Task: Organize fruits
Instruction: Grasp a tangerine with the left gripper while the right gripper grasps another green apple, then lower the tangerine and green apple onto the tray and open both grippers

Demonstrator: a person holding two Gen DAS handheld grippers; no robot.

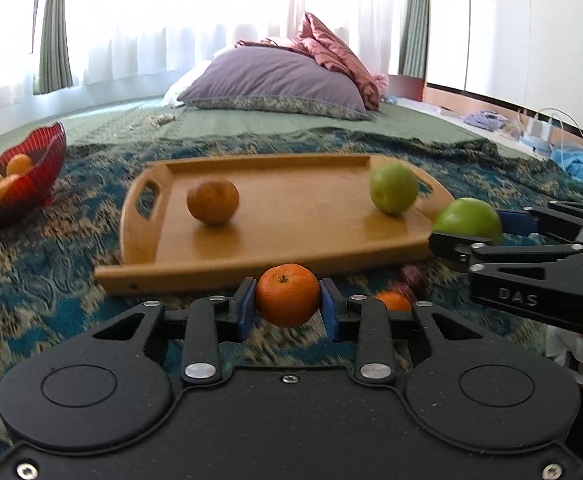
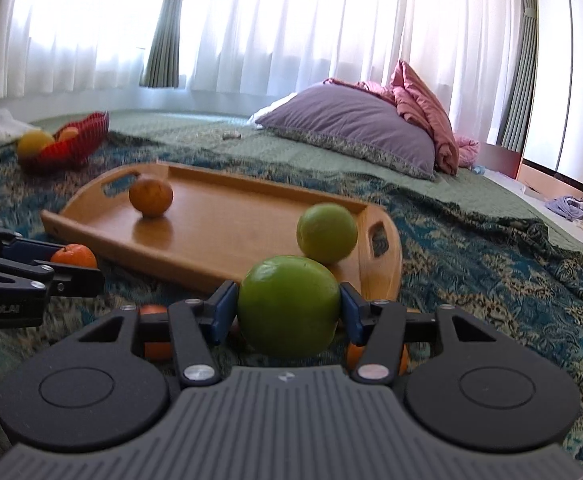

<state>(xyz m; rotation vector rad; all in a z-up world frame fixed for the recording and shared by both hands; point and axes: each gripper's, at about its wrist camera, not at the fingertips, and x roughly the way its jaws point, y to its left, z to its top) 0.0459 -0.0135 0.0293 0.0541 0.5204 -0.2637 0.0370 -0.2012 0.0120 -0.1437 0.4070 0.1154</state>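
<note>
While both grippers hover near the wooden tray (image 1: 291,240) on the patterned blanket (image 1: 51,280), the left gripper (image 1: 287,306) clenches a small orange mandarin (image 1: 287,294) and the right gripper (image 2: 289,312) grasps a green apple (image 2: 289,306). On the tray sit a brownish orange (image 1: 213,201) at the left and another green fruit (image 1: 393,187) at the far right. Round fruit could roll on release, or knock its neighbour.
</note>
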